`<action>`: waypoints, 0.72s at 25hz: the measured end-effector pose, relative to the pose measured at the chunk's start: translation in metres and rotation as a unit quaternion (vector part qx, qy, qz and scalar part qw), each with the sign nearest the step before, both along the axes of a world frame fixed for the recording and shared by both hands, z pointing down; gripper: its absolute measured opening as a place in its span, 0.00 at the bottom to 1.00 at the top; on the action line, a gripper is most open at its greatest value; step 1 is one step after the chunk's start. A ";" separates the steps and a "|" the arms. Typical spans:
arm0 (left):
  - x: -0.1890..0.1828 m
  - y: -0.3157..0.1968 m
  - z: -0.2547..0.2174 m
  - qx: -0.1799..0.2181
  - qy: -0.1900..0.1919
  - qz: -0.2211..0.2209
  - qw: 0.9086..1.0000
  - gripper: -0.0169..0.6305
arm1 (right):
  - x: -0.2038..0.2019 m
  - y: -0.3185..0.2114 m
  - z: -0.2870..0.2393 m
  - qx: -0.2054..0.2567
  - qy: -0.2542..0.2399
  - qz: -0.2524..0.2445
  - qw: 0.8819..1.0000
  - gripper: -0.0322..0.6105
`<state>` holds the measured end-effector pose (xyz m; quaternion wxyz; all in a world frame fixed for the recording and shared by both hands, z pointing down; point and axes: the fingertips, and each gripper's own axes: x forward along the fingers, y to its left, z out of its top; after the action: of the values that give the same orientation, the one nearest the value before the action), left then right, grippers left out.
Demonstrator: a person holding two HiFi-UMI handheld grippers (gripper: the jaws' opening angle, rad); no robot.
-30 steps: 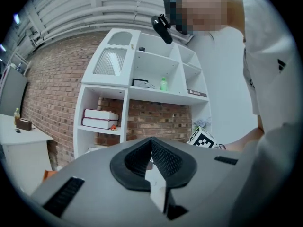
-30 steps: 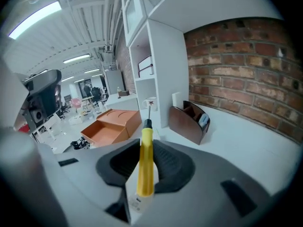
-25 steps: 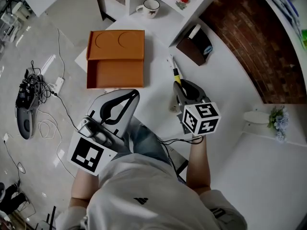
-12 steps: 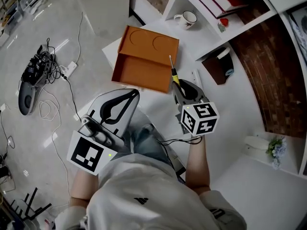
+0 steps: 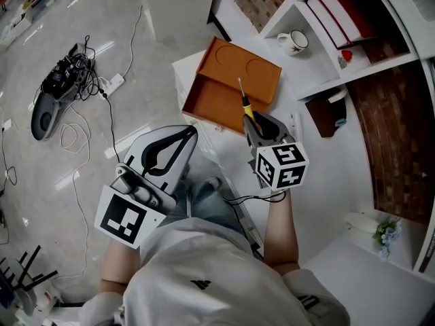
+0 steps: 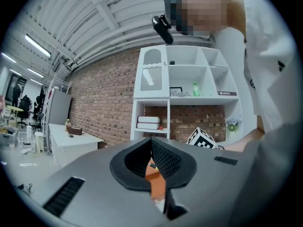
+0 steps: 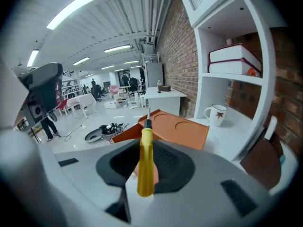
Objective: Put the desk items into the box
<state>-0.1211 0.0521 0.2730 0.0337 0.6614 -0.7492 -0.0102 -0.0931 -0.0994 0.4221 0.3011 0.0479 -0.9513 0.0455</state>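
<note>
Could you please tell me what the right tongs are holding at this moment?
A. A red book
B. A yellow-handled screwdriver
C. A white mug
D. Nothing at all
B: in the right gripper view the right tongs are closed on the yellow-handled screwdriver, with its metal tip pointing toward the orange box.
</note>
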 end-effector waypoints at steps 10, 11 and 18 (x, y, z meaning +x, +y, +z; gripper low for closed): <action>-0.021 0.025 0.003 -0.004 0.002 -0.043 0.999 0.05 | -0.027 0.012 0.037 0.026 0.064 -0.059 0.996 0.19; -0.023 0.027 0.004 -0.005 0.003 -0.047 0.999 0.05 | -0.029 0.013 0.041 0.027 0.070 -0.064 0.995 0.19; -0.037 0.033 0.009 -0.009 0.006 -0.066 0.998 0.05 | -0.039 0.014 0.073 0.034 0.120 -0.093 0.988 0.19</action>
<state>-0.1581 0.0846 0.2818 0.0433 0.6101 -0.7911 -0.0091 -0.1324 -0.0851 0.4951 0.4144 -0.0255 -0.9095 -0.0215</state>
